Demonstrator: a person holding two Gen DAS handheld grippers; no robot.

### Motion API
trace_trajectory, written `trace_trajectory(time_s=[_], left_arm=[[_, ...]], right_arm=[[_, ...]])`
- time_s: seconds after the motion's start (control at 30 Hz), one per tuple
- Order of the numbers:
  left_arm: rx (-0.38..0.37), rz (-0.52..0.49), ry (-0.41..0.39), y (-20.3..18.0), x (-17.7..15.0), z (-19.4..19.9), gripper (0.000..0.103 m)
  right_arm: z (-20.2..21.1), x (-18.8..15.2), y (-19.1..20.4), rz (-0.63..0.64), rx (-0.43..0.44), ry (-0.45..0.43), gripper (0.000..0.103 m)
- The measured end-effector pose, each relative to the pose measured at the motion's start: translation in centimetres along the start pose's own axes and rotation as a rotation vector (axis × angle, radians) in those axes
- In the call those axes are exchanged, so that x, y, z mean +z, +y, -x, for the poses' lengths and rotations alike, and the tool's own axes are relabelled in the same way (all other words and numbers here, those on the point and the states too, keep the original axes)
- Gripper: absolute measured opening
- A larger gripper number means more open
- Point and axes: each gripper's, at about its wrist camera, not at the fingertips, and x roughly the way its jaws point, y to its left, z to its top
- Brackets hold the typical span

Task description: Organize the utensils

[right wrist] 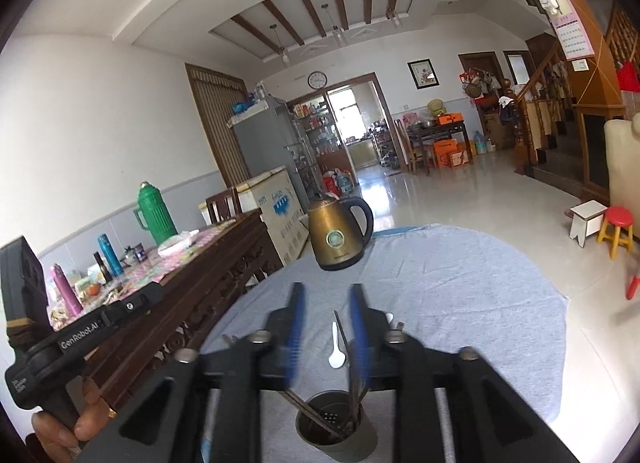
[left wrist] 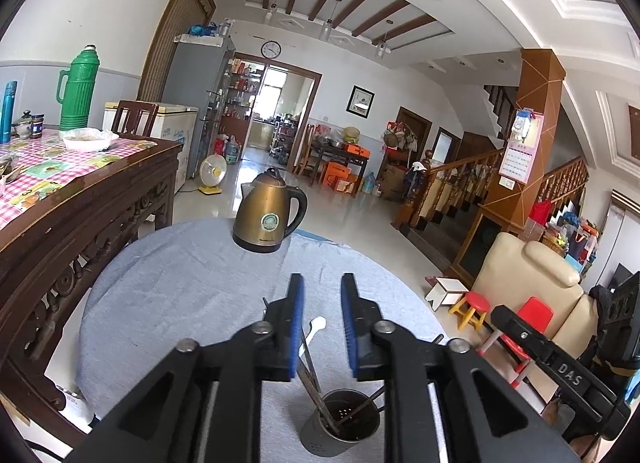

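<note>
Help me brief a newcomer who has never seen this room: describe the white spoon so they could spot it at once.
Start at the round table with the grey-blue cloth and the bronze kettle at its far edge. Closer in stands a metal utensil cup holding dark sticks. The white spoon lies flat on the cloth just beyond that cup, the only white, plastic-looking piece among dark metal ones.

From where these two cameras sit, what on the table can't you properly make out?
- Utensil holder: base cut off by the left wrist view's bottom edge.
- Utensils in the holder: handles only; the holder's wall hides their ends.
- White spoon: mostly behind the left gripper.
- Right gripper: motion-blurred in its own view.
</note>
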Motion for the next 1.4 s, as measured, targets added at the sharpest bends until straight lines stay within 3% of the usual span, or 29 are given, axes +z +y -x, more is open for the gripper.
trace_trajectory(time_s=[0.17,0.37,0.77,1.0,1.23,1.4], left_arm=[[0.014,0.013,-0.010,0.5,0.1,0.3,0.021],[0.066,0.048,-0.043,2.1,0.5,1.0,0.040],[0.157,0.127,-0.037,5.9,0.7,0.8,0.047],[0.307,0.108,0.009,7.1,0.1,-0.2,0.068],[0.434,0.096,0.076,9.1,-1.0,-1.5,0.069],[0.471,0.079,0.089,9.6,-1.1,-1.8,0.069]], right_arm=[[0.7,0.2,-0.4,-0.026,-0.020,-0.047,0.031],[1.4,0.7,-1.4,-0.067,-0.052,-0.088,0.031],[1.3,0.9,-3.6,-0.135,-0.086,-0.090,0.031],[1.1,0.8,-4.9,-0.181,-0.116,-0.076,0.031],[1.1,0.8,-7.1,-0.248,-0.153,-0.073,0.040],[1.0,0.7,-8.0,-0.252,-0.184,-0.067,0.040]])
